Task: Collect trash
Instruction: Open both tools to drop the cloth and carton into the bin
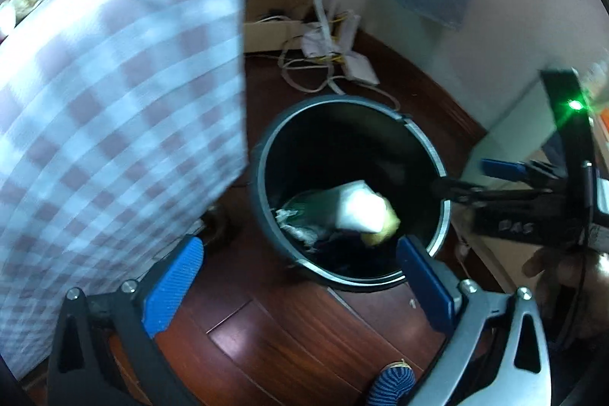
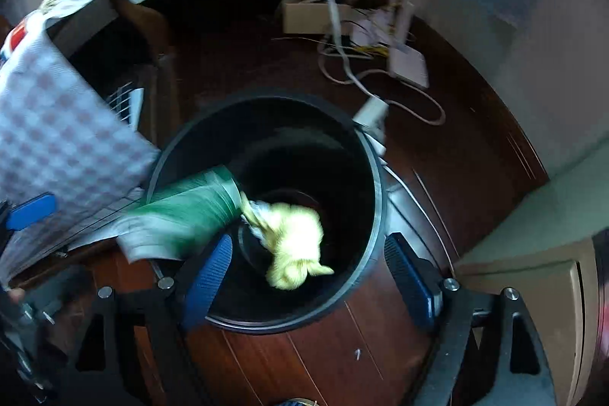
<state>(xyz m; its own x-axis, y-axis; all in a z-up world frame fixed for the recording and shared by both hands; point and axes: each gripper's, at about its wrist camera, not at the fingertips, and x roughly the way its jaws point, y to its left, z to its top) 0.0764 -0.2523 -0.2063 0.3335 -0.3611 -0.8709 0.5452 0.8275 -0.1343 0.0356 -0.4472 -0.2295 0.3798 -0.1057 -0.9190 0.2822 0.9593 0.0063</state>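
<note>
Green wrapper (image 2: 182, 212) left of right jaws: motion-smeared, print unreadable. Yellow wad (image 2: 295, 244) between right jaws: blurred, kind unclear. Bin (image 1: 443, 215) floor dark beyond left jaws. Checked cloth (image 1: 114, 109) cut by edge.

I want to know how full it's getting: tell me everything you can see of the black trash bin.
The black trash bin is a round, open-topped can with a dark, smooth wall and a shiny rim band, standing upright on the reddish wood floor beside a hanging checked cloth. Its inside is dark and mostly empty. A green-and-white wrapper and a crumpled yellow piece are blurred at its mouth, seemingly dropping in.
</note>
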